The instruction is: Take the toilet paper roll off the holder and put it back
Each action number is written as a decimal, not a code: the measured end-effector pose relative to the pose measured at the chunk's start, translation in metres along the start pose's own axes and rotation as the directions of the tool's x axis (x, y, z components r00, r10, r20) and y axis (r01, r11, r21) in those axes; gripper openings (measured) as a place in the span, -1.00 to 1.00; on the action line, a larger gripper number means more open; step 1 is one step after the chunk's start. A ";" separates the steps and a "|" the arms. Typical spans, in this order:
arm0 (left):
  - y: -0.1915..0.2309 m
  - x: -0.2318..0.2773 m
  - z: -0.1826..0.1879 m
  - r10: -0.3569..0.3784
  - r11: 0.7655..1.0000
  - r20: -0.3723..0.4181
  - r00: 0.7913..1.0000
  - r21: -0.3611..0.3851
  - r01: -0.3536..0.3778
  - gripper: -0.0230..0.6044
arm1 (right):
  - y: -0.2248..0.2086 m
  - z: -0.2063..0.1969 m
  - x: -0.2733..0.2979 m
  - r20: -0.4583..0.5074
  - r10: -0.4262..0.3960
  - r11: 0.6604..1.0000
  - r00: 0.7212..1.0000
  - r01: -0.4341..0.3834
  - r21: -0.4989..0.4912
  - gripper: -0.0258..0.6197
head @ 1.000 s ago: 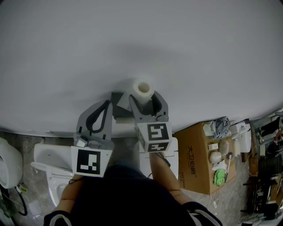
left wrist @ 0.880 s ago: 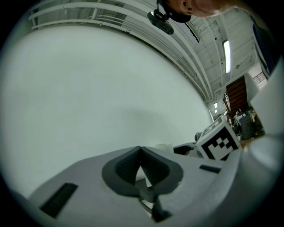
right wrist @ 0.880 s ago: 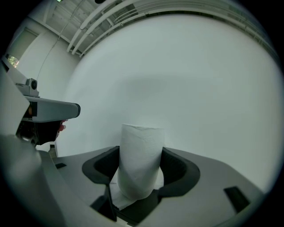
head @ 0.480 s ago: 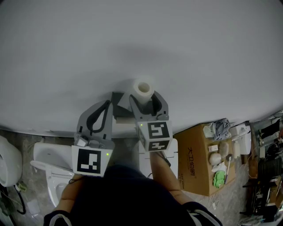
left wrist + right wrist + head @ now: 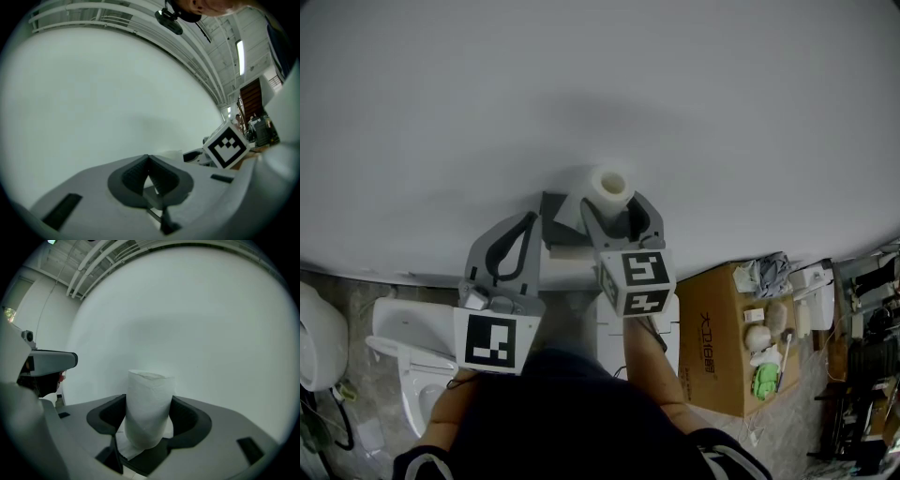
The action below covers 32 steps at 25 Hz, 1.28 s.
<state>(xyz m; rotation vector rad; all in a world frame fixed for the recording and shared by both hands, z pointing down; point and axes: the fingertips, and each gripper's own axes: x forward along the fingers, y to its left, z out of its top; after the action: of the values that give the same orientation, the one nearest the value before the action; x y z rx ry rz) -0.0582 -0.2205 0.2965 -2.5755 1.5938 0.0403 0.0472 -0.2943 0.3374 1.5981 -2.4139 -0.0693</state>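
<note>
A white toilet paper roll [image 5: 608, 187] stands upright close to the white wall, with my right gripper [image 5: 613, 202] shut on it. In the right gripper view the roll [image 5: 148, 405] fills the space between the dark pads, with a loose sheet hanging under it. The grey holder [image 5: 552, 210] is on the wall just left of the roll, with a pale bar [image 5: 566, 252] below it. My left gripper [image 5: 526, 223] hangs left of the holder, shut on nothing. Its tips [image 5: 149, 158] meet in the left gripper view.
A white toilet [image 5: 401, 349] sits on the floor at lower left, and part of another white fixture [image 5: 317, 345] shows at the far left. An open cardboard box [image 5: 719, 352] with small items stands at lower right. Clutter lines the right edge.
My right gripper and the roll in it have shifted slightly to the right, away from the holder. The left gripper has barely moved.
</note>
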 end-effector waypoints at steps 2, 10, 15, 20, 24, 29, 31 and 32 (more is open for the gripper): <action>0.000 -0.001 0.000 0.001 1.000 0.001 1.000 0.003 -0.001 -0.93 | -0.001 -0.001 0.000 -0.008 0.002 1.000 1.000 -0.002 0.005 -0.01; -0.003 -0.005 0.002 -0.003 1.000 0.001 1.000 0.014 0.003 -0.93 | 0.000 -0.003 -0.001 -0.017 0.010 1.000 1.000 -0.009 0.013 -0.01; -0.008 -0.009 0.005 -0.008 1.000 0.006 1.000 0.023 0.008 -0.93 | 0.001 -0.006 -0.006 -0.027 0.015 1.000 1.000 -0.015 0.011 0.00; -0.012 -0.012 0.003 -0.012 1.000 -0.002 1.000 0.026 0.012 -0.93 | -0.003 -0.005 -0.014 -0.002 0.008 0.999 1.000 -0.008 0.049 0.02; -0.014 -0.012 0.006 -0.019 1.000 0.004 1.000 0.024 0.019 -0.93 | -0.004 0.005 -0.027 0.049 0.002 0.997 0.999 -0.005 0.072 0.03; -0.020 -0.008 0.009 -0.038 0.999 0.013 0.999 0.028 0.038 -0.93 | -0.017 0.017 -0.053 0.105 -0.034 0.995 0.994 0.023 0.099 0.03; -0.024 -0.007 0.011 -0.047 0.999 0.018 0.999 0.023 0.047 -0.93 | -0.023 0.025 -0.065 0.130 -0.053 0.994 0.990 0.040 0.101 0.03; -0.025 -0.006 0.012 -0.053 0.998 0.019 0.998 0.022 0.052 -0.93 | -0.025 0.028 -0.070 0.141 -0.064 0.994 0.988 0.050 0.100 0.03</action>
<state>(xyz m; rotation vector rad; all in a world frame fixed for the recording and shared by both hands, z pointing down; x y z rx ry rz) -0.0378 -0.2027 0.2873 -2.5915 1.5114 0.0434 0.0892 -0.2433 0.2933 1.7611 -2.5148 -0.0828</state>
